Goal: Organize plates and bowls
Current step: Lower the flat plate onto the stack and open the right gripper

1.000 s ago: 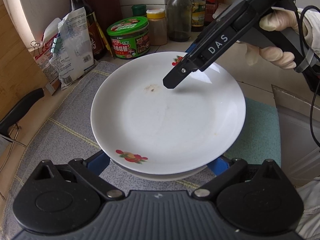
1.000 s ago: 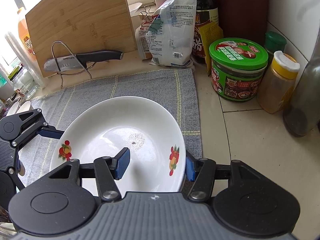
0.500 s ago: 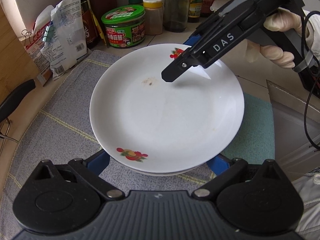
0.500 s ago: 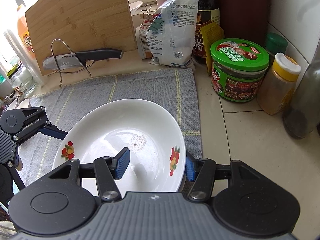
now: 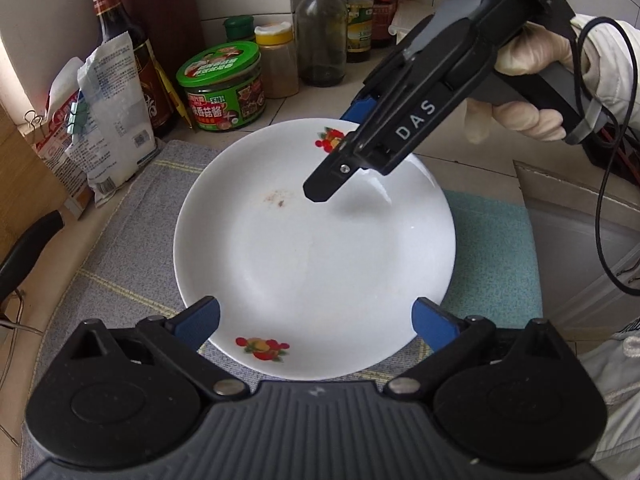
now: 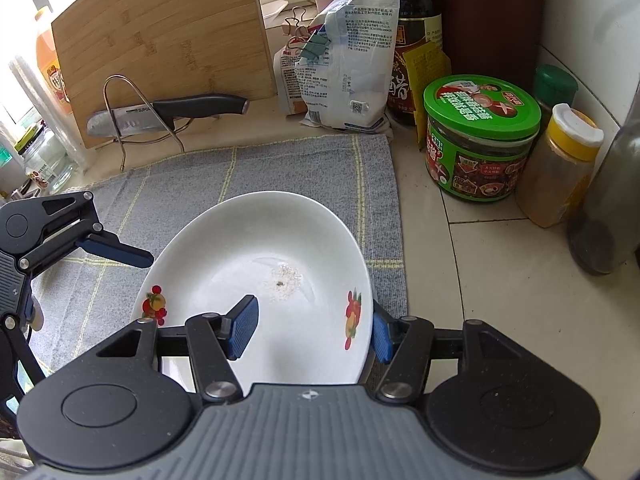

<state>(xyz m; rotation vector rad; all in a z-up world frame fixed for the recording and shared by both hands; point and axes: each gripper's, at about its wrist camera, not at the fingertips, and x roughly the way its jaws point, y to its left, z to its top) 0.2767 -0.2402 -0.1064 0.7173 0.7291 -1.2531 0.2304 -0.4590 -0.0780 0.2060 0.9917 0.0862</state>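
A white plate (image 5: pixel 312 248) with fruit prints lies on a grey cloth (image 5: pixel 120 264); dried specks mark its middle. My right gripper (image 6: pixel 312 332) holds the plate (image 6: pixel 256 264) at its rim, one blue pad inside the dish and one outside, and its jaws are opening. In the left wrist view the right gripper (image 5: pixel 340 148) comes in from the far right, held by a gloved hand (image 5: pixel 528 92). My left gripper (image 5: pixel 316 306) stands open, its blue fingers on either side of the plate's near edge. The left gripper (image 6: pixel 116 250) also shows at the plate's left side.
A green-lidded jar (image 6: pixel 480 140), a yellow-capped spice jar (image 6: pixel 560 168), sauce bottles (image 6: pixel 412 40) and clipped bags (image 6: pixel 344 68) crowd the back. A knife (image 6: pixel 168 112) rests on a wire rack before a bamboo board (image 6: pixel 160 40). A teal mat (image 5: pixel 496 256) lies right of the cloth.
The plate has sunk relative to my left gripper. The rim of a second plate under it no longer shows, and the left fingers now sit beside its edge rather than under it.
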